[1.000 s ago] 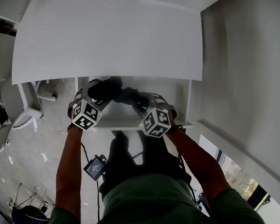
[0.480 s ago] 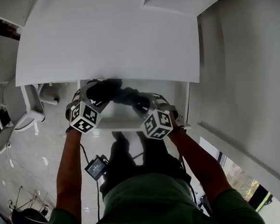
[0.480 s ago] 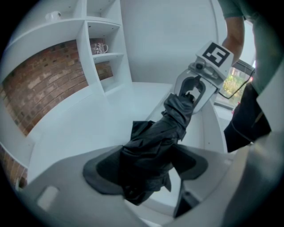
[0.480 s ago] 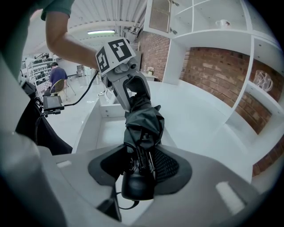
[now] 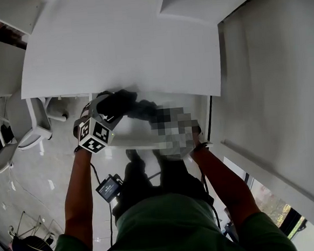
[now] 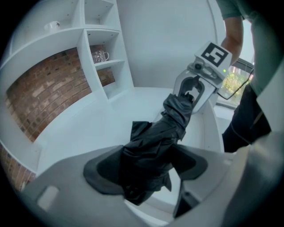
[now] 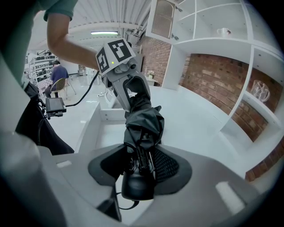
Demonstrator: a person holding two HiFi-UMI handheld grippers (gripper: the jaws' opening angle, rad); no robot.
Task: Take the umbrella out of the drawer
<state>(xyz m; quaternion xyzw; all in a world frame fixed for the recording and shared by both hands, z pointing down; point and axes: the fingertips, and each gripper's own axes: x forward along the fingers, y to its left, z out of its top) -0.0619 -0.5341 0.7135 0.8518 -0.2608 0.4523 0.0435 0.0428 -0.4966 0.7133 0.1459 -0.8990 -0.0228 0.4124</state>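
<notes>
The white desk top [image 5: 123,43] fills the upper half of the head view, with a pale wall to its right. Beyond it, the gripper views show white shelving [image 7: 222,66] with brick at its back (a glass [image 6: 100,56] stands in one compartment, a cup [image 7: 223,32] on the top shelf). Under the desk's front edge the drawer [image 5: 127,141] stands pulled out, a shallow white tray open to above.

The person stands just in front of it, both forearms reaching over the drawer, and a small screen on a cable [image 5: 107,188] hangs at the waist.

The umbrella [image 5: 131,105] is black and folded. It is held up over the open drawer, close under the desk's edge, stretched lengthwise between the two tongs, and no view shows it resting on the drawer floor.

The left gripper [image 6: 146,170] has its jaws partly apart and clamped on the bunched canopy end, cloth bulging out on both sides of the pads. The right gripper [image 7: 140,168] grips the other end, jaws narrower, pads pressed on the ribs and cloth just ahead of the handle. In the head view it is covered by a mosaic patch.

The rounded black handle [image 7: 135,188] sticks out behind the right jaws toward the camera, and a thin cord loop [image 7: 117,206] hangs from it.
</notes>
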